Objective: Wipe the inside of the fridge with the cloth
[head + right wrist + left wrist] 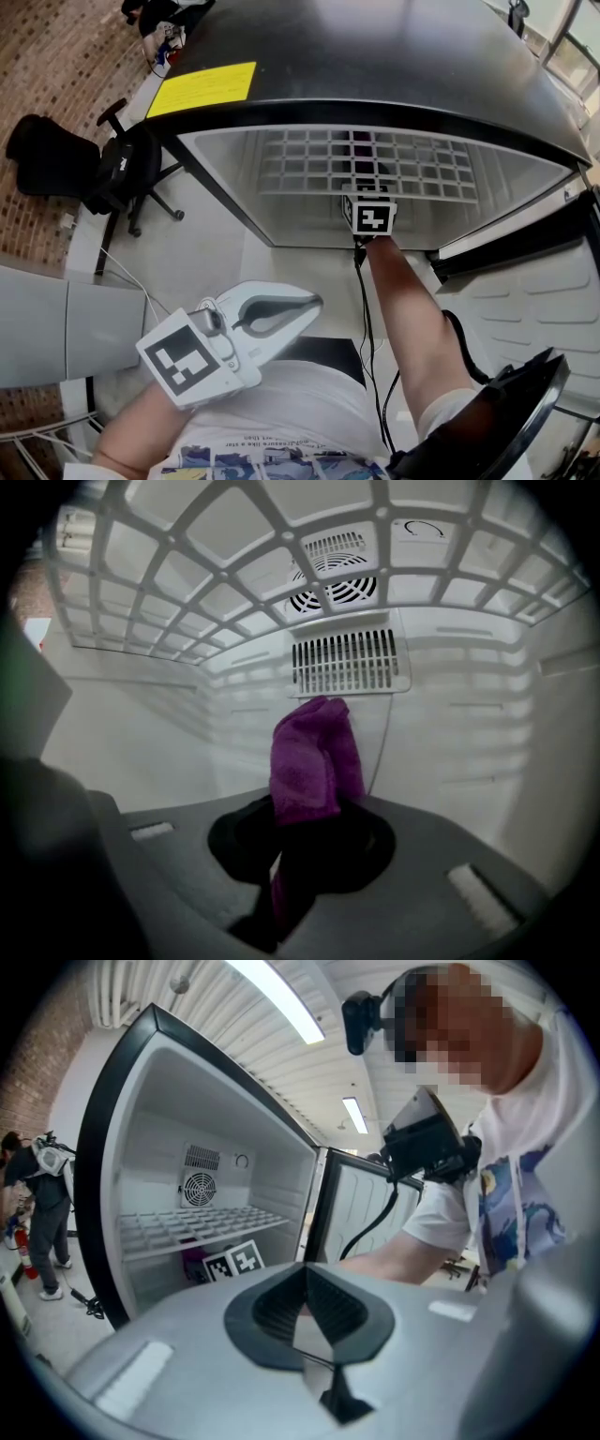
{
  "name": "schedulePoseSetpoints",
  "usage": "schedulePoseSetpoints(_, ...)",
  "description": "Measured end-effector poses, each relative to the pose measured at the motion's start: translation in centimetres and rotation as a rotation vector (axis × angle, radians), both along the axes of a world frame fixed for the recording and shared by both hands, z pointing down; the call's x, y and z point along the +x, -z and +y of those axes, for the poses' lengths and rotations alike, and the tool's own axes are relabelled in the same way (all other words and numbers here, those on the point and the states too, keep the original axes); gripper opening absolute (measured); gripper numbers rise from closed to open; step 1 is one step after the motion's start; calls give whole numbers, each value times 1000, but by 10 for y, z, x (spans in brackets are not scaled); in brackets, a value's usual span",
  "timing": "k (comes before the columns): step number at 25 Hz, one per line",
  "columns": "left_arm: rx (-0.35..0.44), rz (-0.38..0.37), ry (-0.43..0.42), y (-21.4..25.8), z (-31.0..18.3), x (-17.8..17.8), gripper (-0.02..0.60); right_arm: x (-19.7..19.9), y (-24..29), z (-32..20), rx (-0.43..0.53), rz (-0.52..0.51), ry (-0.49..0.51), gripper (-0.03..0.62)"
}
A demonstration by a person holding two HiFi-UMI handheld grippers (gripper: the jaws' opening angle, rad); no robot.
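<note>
Right gripper (300,841) with cloth (314,757) sits inside the fridge (375,56) beneath its shelf (375,164); left gripper (315,302) outside, in front.

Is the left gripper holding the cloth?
No. The left gripper is empty; the purple cloth is clamped in the right gripper.

No words or numbers come out legibly. The yellow label (202,87) on top of the fridge (394,56) has print too small to read. My left marker cube (183,361) and right marker cube (372,217) show only black-and-white square patterns. A curved arrow mark (419,529) sits beside the fan grille (330,574). My shirt print (253,459) may carry lettering, but it's blurred.
</note>
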State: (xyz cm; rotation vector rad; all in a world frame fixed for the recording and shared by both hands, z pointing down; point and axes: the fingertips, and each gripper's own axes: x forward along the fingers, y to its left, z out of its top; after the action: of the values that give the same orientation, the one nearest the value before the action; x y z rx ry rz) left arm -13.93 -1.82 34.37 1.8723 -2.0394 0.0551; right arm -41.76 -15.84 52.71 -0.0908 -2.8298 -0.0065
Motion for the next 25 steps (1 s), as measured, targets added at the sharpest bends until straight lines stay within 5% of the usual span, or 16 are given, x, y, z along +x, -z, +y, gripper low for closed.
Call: schedulePoseSetpoints(25,-14,-5,93,1,32,-13,5,-29,-12,90,-2,36,195,52)
